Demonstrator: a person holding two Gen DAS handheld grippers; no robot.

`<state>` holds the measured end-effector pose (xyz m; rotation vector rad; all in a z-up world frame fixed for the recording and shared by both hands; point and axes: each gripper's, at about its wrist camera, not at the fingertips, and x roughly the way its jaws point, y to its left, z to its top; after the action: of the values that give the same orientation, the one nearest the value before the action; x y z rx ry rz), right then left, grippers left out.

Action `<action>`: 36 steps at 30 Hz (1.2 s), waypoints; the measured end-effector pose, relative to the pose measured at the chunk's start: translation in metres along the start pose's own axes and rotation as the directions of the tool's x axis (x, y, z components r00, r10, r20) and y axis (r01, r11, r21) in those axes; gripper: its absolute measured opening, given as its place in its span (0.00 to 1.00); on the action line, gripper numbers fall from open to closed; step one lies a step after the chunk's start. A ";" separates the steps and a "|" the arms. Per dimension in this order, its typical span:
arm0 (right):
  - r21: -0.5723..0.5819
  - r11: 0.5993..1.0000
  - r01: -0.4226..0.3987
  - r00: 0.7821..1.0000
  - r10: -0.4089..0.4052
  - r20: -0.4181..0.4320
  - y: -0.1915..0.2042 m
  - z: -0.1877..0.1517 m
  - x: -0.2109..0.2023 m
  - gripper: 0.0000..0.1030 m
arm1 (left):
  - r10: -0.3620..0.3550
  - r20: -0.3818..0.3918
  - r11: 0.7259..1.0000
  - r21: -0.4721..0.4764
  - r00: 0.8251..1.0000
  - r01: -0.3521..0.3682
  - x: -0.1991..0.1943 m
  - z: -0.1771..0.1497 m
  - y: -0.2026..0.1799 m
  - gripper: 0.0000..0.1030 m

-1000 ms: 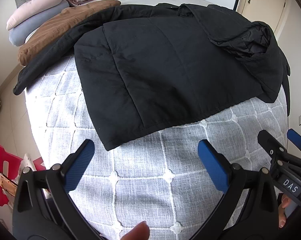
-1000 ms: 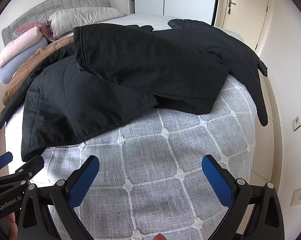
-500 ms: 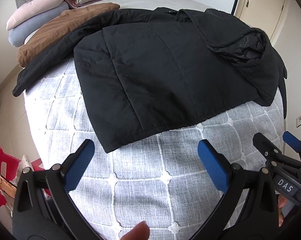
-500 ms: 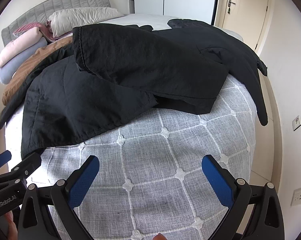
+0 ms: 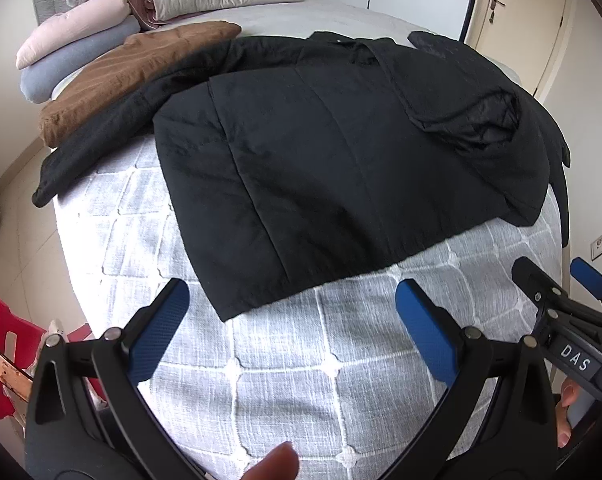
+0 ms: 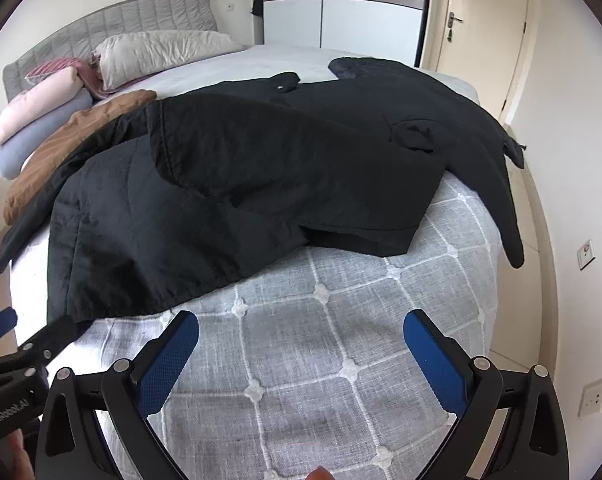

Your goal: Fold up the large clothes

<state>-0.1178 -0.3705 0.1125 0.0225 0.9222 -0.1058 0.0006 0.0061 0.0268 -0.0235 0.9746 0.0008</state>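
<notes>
A: From the left wrist view, where's the coat?

B: The black coat (image 5: pixel 333 168) lies spread across the grey quilt (image 5: pixel 293 364), its near hem corner just ahead of the left gripper (image 5: pixel 289 316). The jaws are wide apart with nothing between them, probably poised so that corner is easy to pinch. A brown garment (image 5: pixel 129 76) sits folded beyond the coat, out of the way beside the pillows (image 5: pixel 77 52).

A: And from the right wrist view?

B: The right gripper (image 6: pixel 301 350) hovers over bare quilt (image 6: pixel 341 360), jaws spread and empty too. One side panel of the coat (image 6: pixel 261 184) is already laid over the body, while a sleeve (image 6: pixel 509 216) hangs off the bed edge, likely next to be folded in.
</notes>
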 end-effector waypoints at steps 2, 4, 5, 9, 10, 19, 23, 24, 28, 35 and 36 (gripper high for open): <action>0.004 1.000 0.003 1.000 -0.003 -0.004 0.000 0.002 0.001 1.00 | 0.005 -0.008 1.000 -0.010 1.000 -0.005 0.001 0.002 0.003 0.99; 0.006 1.000 0.005 1.000 -0.005 -0.003 -0.002 0.003 0.001 1.00 | 0.003 -0.009 1.000 -0.019 1.000 -0.004 0.001 0.002 0.006 0.99; 0.007 1.000 0.005 1.000 -0.005 -0.001 -0.002 0.003 0.000 1.00 | 0.004 -0.008 1.000 -0.022 1.000 -0.004 0.001 0.002 0.007 0.99; 0.009 1.000 0.005 1.000 -0.005 0.004 -0.005 0.006 -0.001 1.00 | 0.016 0.004 1.000 -0.024 1.000 -0.016 0.000 0.003 0.007 0.99; 0.009 1.000 0.004 1.000 -0.004 0.004 -0.005 0.007 -0.001 1.00 | 0.028 0.009 0.999 -0.018 1.000 -0.028 -0.001 0.003 0.006 0.99; 0.016 1.000 -0.007 1.000 0.007 0.006 -0.013 0.010 0.000 1.00 | 0.030 0.000 0.999 -0.021 1.000 -0.030 0.006 0.004 0.001 0.99; 0.033 0.999 -0.027 1.000 0.028 -0.004 -0.020 0.013 0.003 1.00 | 0.008 -0.011 1.000 -0.024 1.000 -0.008 0.012 0.005 0.000 0.99; 0.030 0.999 -0.026 1.000 0.026 0.001 -0.021 0.013 0.003 1.00 | 0.000 -0.002 1.000 -0.020 1.000 0.000 0.012 0.005 0.000 0.99; 0.030 0.999 -0.030 0.998 0.028 0.048 -0.029 0.017 -0.006 1.00 | -0.053 -0.017 0.998 0.037 0.998 0.054 0.015 0.007 0.001 0.99; 0.037 0.993 -0.112 0.990 0.108 0.095 -0.054 0.026 -0.019 1.00 | -0.187 -0.112 0.982 -0.023 0.976 0.185 0.023 0.020 0.033 0.99; 0.002 0.994 -0.107 0.990 0.107 0.097 -0.052 0.029 -0.022 1.00 | -0.239 -0.136 0.970 -0.065 0.961 0.232 0.026 0.024 0.044 0.99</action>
<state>-0.1134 -0.4220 0.1490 0.0728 0.8222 -0.0104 0.0342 0.0504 0.0180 -0.1870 1.1108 -0.1991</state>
